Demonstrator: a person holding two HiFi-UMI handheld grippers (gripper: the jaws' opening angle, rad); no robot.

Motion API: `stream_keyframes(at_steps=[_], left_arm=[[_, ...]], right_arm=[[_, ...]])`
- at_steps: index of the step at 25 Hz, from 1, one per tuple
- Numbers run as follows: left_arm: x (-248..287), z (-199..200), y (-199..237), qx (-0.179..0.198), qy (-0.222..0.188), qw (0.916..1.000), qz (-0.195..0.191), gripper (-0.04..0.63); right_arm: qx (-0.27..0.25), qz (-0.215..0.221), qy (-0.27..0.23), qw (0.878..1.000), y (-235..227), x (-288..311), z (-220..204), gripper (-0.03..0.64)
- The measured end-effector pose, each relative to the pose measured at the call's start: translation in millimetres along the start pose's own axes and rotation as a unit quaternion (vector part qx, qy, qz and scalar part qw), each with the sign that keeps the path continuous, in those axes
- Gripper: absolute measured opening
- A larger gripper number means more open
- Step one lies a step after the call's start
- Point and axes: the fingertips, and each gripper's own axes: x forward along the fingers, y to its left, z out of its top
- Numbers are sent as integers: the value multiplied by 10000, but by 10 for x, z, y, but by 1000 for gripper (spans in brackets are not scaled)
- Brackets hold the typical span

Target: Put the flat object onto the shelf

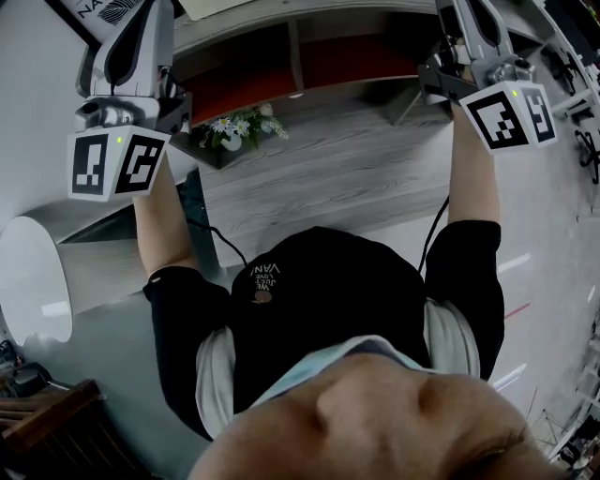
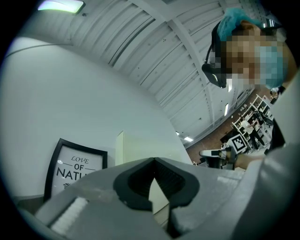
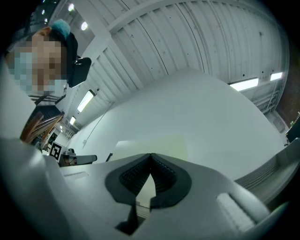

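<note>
Judging by both gripper views, the placing step looks finished: the flat object (image 2: 136, 147) stands upright along the back edge of the shelf (image 1: 328, 21), just right of the framed picture (image 2: 77, 166), seemingly leaning on the wall, though its foot is hidden. The left gripper (image 2: 153, 159) and right gripper (image 3: 150, 154) have their jaws pressed together on nothing, short of the panel. The next move calls for drawing both back without knocking it.
</note>
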Motion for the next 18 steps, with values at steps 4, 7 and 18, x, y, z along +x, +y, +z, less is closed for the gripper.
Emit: stream_keyframes(at_steps=[4, 7, 18], left_arm=[[-118, -34, -43, -23, -3, 10000, -19, 2], [-192, -62, -107, -68, -4, 9999, -100, 2], [-408, -431, -370, -482, 321, 9977, -340, 2]], right_arm=[[-26, -190, 95, 9998, 56, -143, -76, -2], [-56, -196, 178, 9996, 153, -225, -129, -2], [-14, -142, 667, 9977, 564, -529, -498, -2]])
